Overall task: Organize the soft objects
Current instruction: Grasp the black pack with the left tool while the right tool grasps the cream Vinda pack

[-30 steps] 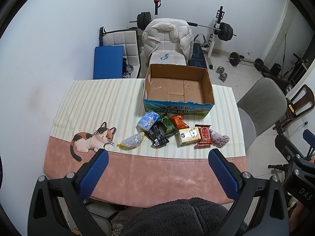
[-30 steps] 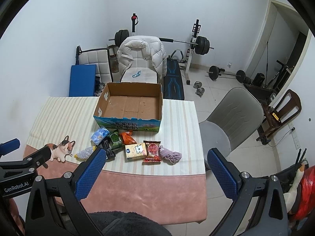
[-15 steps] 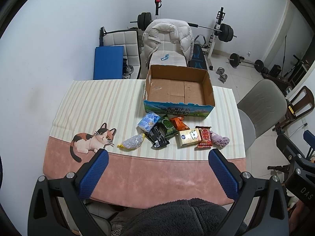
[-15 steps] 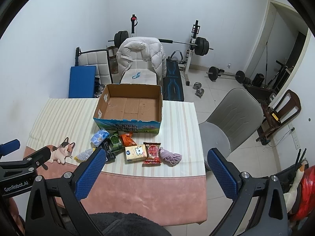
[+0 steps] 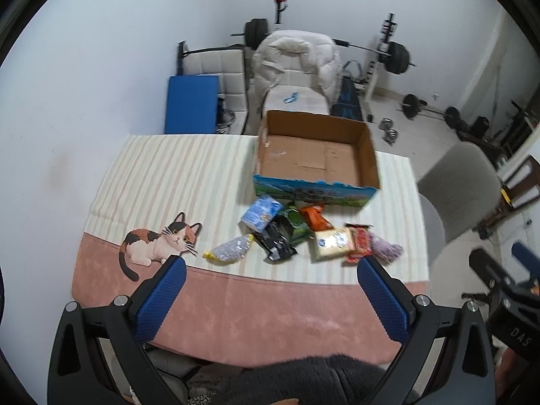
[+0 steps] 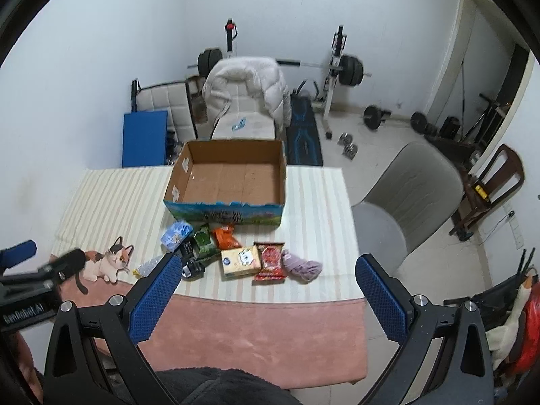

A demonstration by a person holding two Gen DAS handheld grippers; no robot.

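Blue ribbed pads line both grippers, and each pair of fingers stands spread wide with nothing between them. The left gripper [image 5: 268,268] hangs above the near pink edge of the tablecloth [image 5: 256,307]; the right gripper [image 6: 265,266] hangs over the same edge, further to the right.

Ahead of the fingers lies a loose row of soft things on the striped part of the cloth. In the left view, a clear bag with a yellow end [image 5: 229,253] sits just beyond the left finger, then a black packet [image 5: 276,244], a light blue pack [image 5: 261,213], a green packet [image 5: 297,224] and an orange packet [image 5: 315,219]. A yellow tissue pack [image 5: 332,244] touches a red packet [image 5: 361,246], and a purple cloth [image 5: 386,249] lies just past the right finger.

Beyond the row stands an open cardboard box [image 5: 317,160], nothing inside it. A cat picture [image 5: 157,244] is printed on the cloth, left of the left finger.
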